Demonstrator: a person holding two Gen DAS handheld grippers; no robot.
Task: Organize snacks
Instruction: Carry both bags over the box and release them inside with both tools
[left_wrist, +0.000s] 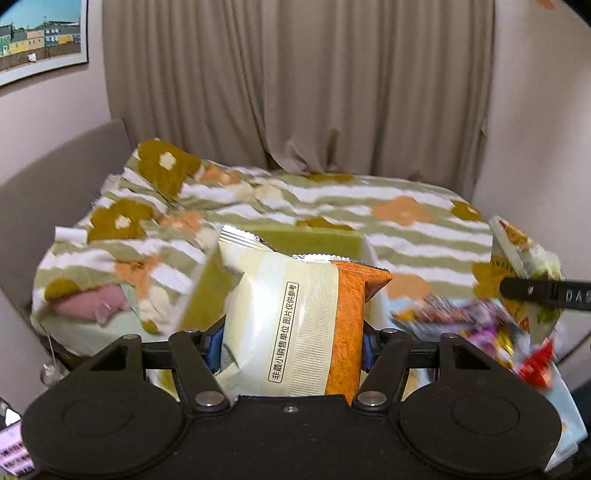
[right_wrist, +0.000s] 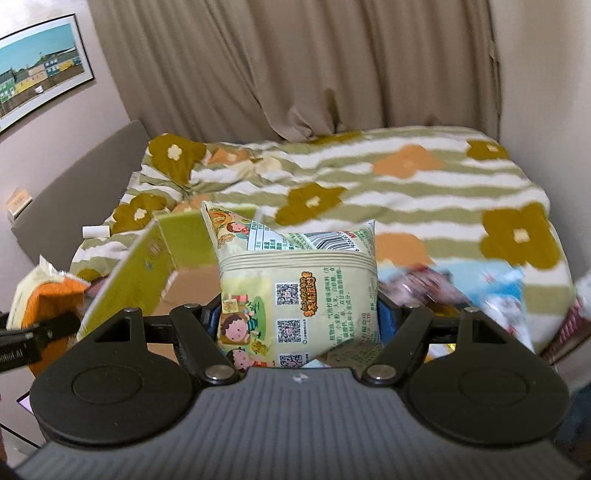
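- the left tool (left_wrist: 291, 347) is clamped on a cream and orange snack packet (left_wrist: 295, 321), which stands upright between the blue pads with its crimped top edge pointing away from the camera.
- the right tool (right_wrist: 299, 317) is closed on a pale green snack packet (right_wrist: 299, 295) printed with cartoon children and qr codes; this one is also held upright, barcode end up.
- both packets hang in the air above the near edge of the bed, in front of an open green cardboard box (right_wrist: 162, 258) whose flaps stand up and whose brown floor shows inside.
- in my judgement the step in hand is carrying the two packets to that box; the left one looks closest to it, just over the near flap.
- to do it well, lower one packet at a time, keep it clear of the raised flaps, and set it flat or on edge against a wall of the box so the second fits beside it.
- ease the grip only when the packet touches the box floor; these puffed bags are light and may tip or slide.
- both tools point forward and slightly down, side by side, left beside right, with a loose pile of other snack packets (left_wrist: 498, 325) on the flowered bedspread (right_wrist: 424, 192) to the right.
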